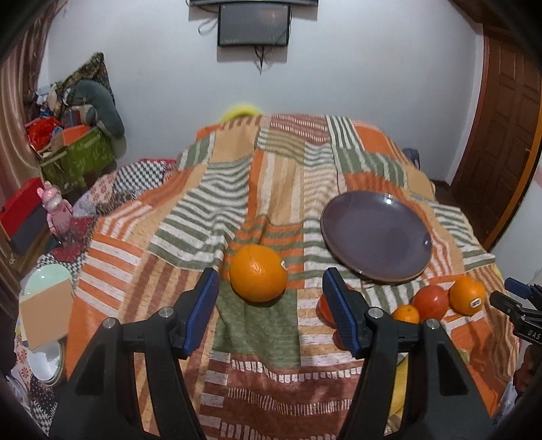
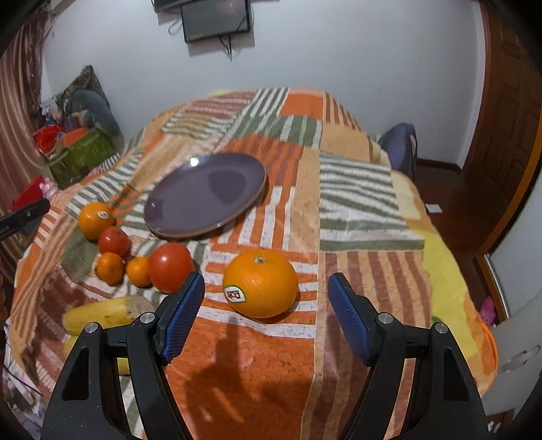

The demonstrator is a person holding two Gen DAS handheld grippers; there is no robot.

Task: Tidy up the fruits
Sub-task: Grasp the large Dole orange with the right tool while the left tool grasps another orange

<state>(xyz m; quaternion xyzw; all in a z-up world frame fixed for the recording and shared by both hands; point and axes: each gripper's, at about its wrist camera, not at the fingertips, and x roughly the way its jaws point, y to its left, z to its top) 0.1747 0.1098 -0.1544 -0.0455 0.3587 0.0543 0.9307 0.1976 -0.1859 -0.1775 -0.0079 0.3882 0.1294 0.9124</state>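
A purple plate (image 1: 376,235) (image 2: 203,193) lies empty on the striped blanket. My left gripper (image 1: 269,304) is open, with a large orange (image 1: 258,273) just ahead between its fingers. My right gripper (image 2: 266,313) is open, with a stickered orange (image 2: 261,282) just ahead between its fingers. Left of it lie a tomato (image 2: 171,266), two small tangerines (image 2: 139,270), a red apple (image 2: 114,241), another stickered orange (image 2: 96,219) and a yellow banana (image 2: 101,314). The right gripper's tip also shows at the right edge of the left wrist view (image 1: 518,301).
The blanket (image 1: 237,210) covers a bed that drops off at its edges. Boxes and clutter (image 1: 74,149) stand at the far left, with a pink toy (image 1: 56,211) and bowls (image 1: 47,304). A wooden door (image 2: 508,135) is at right, a wall screen (image 1: 254,25) ahead.
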